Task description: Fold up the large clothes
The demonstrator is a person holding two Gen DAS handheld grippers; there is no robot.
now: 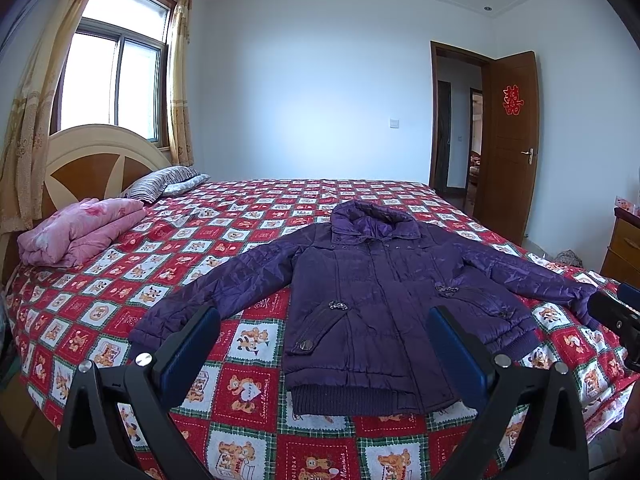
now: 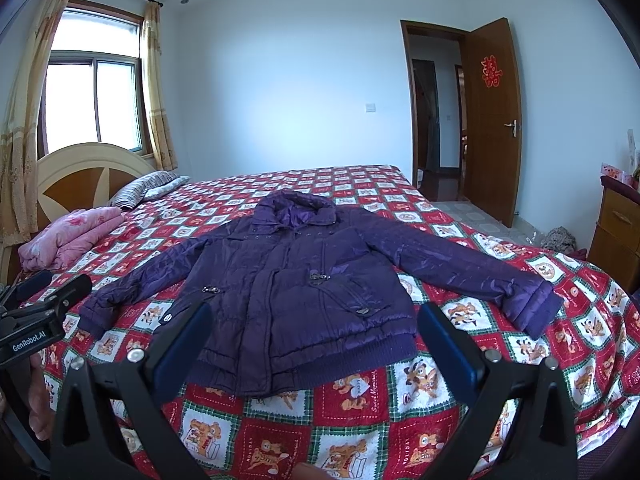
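Observation:
A purple padded jacket point(image 1: 372, 292) lies flat and face up on the bed, collar away from me, both sleeves spread out to the sides. It also shows in the right wrist view point(image 2: 296, 280). My left gripper point(image 1: 324, 332) is open and empty, held above the near bed edge in front of the jacket's hem. My right gripper point(image 2: 316, 328) is open and empty, also above the near edge by the hem. The left gripper's body shows at the left of the right wrist view point(image 2: 44, 312); the right gripper's body shows at the right edge of the left wrist view point(image 1: 616, 316).
The bed has a red checked cartoon quilt point(image 1: 248, 396). A folded pink blanket point(image 1: 76, 232) and a striped pillow point(image 1: 160, 182) lie by the headboard at the left. A wooden cabinet point(image 2: 616, 232) stands to the right, and an open door point(image 2: 492, 120) is behind.

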